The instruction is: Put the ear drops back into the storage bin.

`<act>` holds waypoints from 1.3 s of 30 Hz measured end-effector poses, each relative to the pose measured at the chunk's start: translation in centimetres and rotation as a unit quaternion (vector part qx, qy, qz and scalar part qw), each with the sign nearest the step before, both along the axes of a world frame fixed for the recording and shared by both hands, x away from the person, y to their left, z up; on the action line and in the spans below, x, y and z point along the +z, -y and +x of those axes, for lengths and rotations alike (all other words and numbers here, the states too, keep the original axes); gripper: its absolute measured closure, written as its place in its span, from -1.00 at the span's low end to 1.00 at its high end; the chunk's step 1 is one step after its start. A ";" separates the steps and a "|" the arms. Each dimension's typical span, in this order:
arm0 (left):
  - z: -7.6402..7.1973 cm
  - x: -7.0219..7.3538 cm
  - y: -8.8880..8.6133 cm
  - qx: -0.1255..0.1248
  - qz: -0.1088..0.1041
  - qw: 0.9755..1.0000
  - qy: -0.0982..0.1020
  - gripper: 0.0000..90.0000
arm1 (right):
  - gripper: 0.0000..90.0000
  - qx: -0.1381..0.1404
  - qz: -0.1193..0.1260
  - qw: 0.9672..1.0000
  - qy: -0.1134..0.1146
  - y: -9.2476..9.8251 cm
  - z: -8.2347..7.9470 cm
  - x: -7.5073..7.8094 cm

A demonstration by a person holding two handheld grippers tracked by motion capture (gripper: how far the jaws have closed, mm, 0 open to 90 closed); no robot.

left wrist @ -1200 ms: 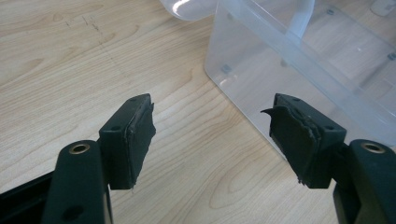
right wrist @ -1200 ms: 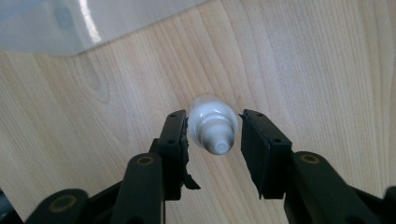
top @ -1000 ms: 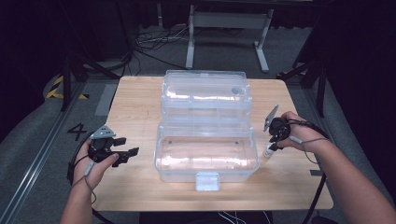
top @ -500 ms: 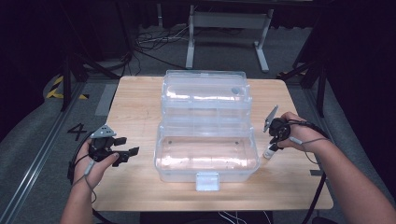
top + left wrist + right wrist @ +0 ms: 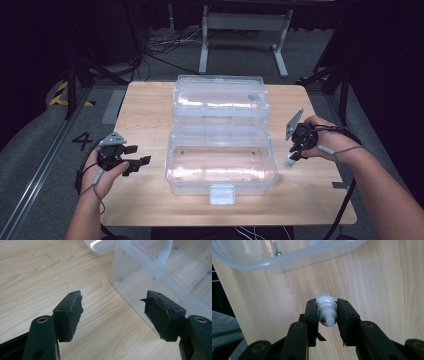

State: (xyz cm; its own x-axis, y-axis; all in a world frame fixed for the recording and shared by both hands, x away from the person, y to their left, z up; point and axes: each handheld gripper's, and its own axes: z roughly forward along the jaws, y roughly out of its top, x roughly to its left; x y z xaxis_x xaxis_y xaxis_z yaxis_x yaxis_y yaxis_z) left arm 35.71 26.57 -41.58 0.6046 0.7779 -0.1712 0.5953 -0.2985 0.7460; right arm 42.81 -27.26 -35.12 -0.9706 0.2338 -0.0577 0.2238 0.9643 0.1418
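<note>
A clear plastic box [image 5: 200, 182] stands open in the middle of the wooden table, its lid [image 5: 218, 100] tipped back behind it. My right gripper [image 5: 293, 151] hangs just right of the box and is shut on a small white bottle [image 5: 290, 160]. In the right gripper view the bottle [image 5: 327, 315] sits between the pads of my right gripper [image 5: 327, 302], nozzle toward the camera, a little above the wood; the jaws have just closed on it. My left gripper [image 5: 138, 155] rests left of the box. In the left gripper view the left gripper [image 5: 113, 312] stands open and empty beside the box's wall [image 5: 140, 282].
The table [image 5: 145, 100] has bare wood on both sides of the box and in front of it. A white latch [image 5: 222, 194] sticks out from the box's front. Dark floor, cables and a metal stand [image 5: 240, 30] lie beyond the far edge.
My right gripper has risen a little with the white bottle in it. The left gripper and the box have stayed put.
</note>
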 end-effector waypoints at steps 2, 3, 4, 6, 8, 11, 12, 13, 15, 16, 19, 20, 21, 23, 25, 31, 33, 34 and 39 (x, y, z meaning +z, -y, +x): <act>0.1 0.0 0.1 0.001 0.001 1.000 -0.002 -0.32 | 0.59 0.005 0.001 1.000 0.002 -0.1 -0.1 0.4; 0.1 0.0 0.1 -0.001 0.001 1.000 -0.001 -0.32 | 0.59 0.006 0.001 1.000 0.003 -0.1 -0.2 0.5; 0.1 0.0 0.1 -0.001 0.001 1.000 -0.001 -0.32 | 0.59 0.006 0.001 1.000 0.003 -0.1 -0.2 0.5; 0.1 0.0 0.1 0.000 0.001 1.000 -0.001 -0.32 | 0.59 0.005 0.005 1.000 0.004 -0.1 -0.3 0.9; 0.1 0.0 0.1 0.000 0.001 1.000 -0.001 -0.32 | 0.59 0.008 0.006 1.000 0.005 -0.3 -0.5 1.3; 0.1 0.0 0.1 0.000 0.002 1.000 -0.002 -0.32 | 0.59 0.015 0.011 1.000 0.011 -0.5 -0.8 2.0; 0.1 -0.1 0.1 0.000 0.001 1.000 -0.002 -0.32 | 0.59 0.016 0.012 1.000 0.014 -0.7 -0.9 2.4; 0.1 -0.1 0.1 0.000 0.000 1.000 -0.002 -0.32 | 0.59 0.017 0.011 1.000 0.015 -0.8 -1.0 2.6; 0.1 -0.1 0.1 -0.001 0.000 1.000 -0.002 -0.32 | 0.59 0.021 0.012 1.000 0.016 -1.0 -1.1 2.9; 0.1 -0.1 0.2 0.000 0.000 1.000 -0.003 -0.32 | 0.59 0.021 0.014 1.000 0.016 -1.1 -1.2 3.0; 0.2 -0.1 0.2 -0.001 0.002 1.000 -0.003 -0.32 | 0.59 0.024 0.015 0.999 0.014 -1.4 -1.5 3.8; 0.2 -0.1 0.2 -0.001 0.002 1.000 -0.003 -0.32 | 0.59 0.023 0.018 0.999 0.015 -1.5 -1.7 4.0; 0.2 -0.1 0.2 -0.002 0.002 1.000 -0.003 -0.32 | 0.59 0.026 0.019 0.999 0.017 -1.6 -1.8 4.2; 0.2 -0.2 0.2 -0.001 0.002 1.000 -0.004 -0.32 | 0.59 0.030 0.020 0.999 0.019 -1.8 -2.1 4.6; 0.2 -0.2 0.2 0.000 0.001 1.000 -0.004 -0.33 | 0.59 0.034 0.021 0.999 0.022 -2.2 -2.4 5.1; 0.2 -0.2 0.2 -0.001 0.001 1.000 -0.005 -0.33 | 0.59 0.048 0.015 0.998 0.028 -3.0 -3.2 6.1; 0.2 -0.2 0.2 -0.001 0.001 1.000 -0.005 -0.33 | 0.59 0.050 0.014 0.998 0.029 -3.1 -3.3 6.3; 0.2 -0.2 0.2 -0.001 0.002 1.000 -0.005 -0.33 | 0.59 0.054 0.013 0.998 0.030 -3.2 -3.4 6.5; 0.2 -0.2 0.3 -0.001 0.002 1.000 -0.006 -0.33 | 0.59 0.056 0.015 0.998 0.035 -3.9 -3.9 7.1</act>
